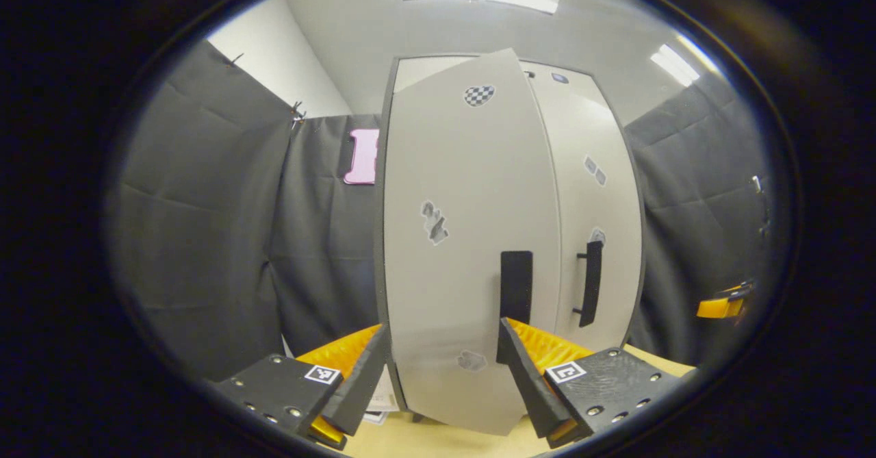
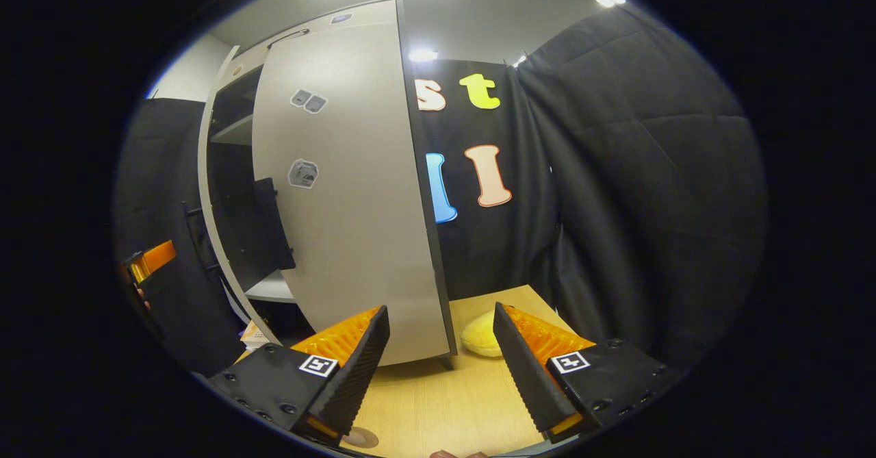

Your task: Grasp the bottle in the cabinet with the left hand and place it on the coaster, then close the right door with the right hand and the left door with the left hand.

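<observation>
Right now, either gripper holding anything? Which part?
Nothing held. Left gripper is open, straddling the left door without pressing it. Right gripper is open over the table.

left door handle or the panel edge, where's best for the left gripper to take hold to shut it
Probably no grip is needed. The left door stands ajar, its face square to the open left gripper. Its handle is a flat upright bar on the free edge; pushing the panel beside it, from the front, should swing it shut next to the right door.
</observation>
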A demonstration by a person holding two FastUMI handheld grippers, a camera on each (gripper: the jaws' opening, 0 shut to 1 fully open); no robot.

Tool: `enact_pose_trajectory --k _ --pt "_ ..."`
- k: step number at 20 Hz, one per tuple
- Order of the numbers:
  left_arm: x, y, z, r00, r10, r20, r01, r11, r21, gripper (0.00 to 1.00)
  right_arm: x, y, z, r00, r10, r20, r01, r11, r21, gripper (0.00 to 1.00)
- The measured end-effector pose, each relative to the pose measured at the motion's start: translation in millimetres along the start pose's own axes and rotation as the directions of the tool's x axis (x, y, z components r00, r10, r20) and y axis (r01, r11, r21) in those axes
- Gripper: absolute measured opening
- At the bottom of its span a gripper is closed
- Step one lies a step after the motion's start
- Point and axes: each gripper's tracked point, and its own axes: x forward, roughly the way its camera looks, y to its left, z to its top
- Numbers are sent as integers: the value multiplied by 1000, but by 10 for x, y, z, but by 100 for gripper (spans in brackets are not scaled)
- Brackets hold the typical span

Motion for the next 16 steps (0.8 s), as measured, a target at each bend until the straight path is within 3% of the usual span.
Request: enact_pose_trajectory --k 4,6,8,11,16 --pt "-284 -79 -45 1000 -13 -9 12 996 -90 99 91 -109 -3 999 35 6 -35 999 6 97" --pt "-475 -26 -26 1000 17 -16 -19 993 -115 99 138 -135 29 998 68 13 -68 998 6 97" --pt "-670 78 14 997 82 -13 -83 989 -123 93 180 -192 85 996 85 31 -85 996 -1 97" --pt "-963 249 201 982 186 34 -180 975 -128 98 195 -165 208 989 134 64 -132 991 -28 97" --pt "-1076 410 569 977 198 78 -193 979 -68 98 80 -117 475 981 148 125 -137 986 -90 97"
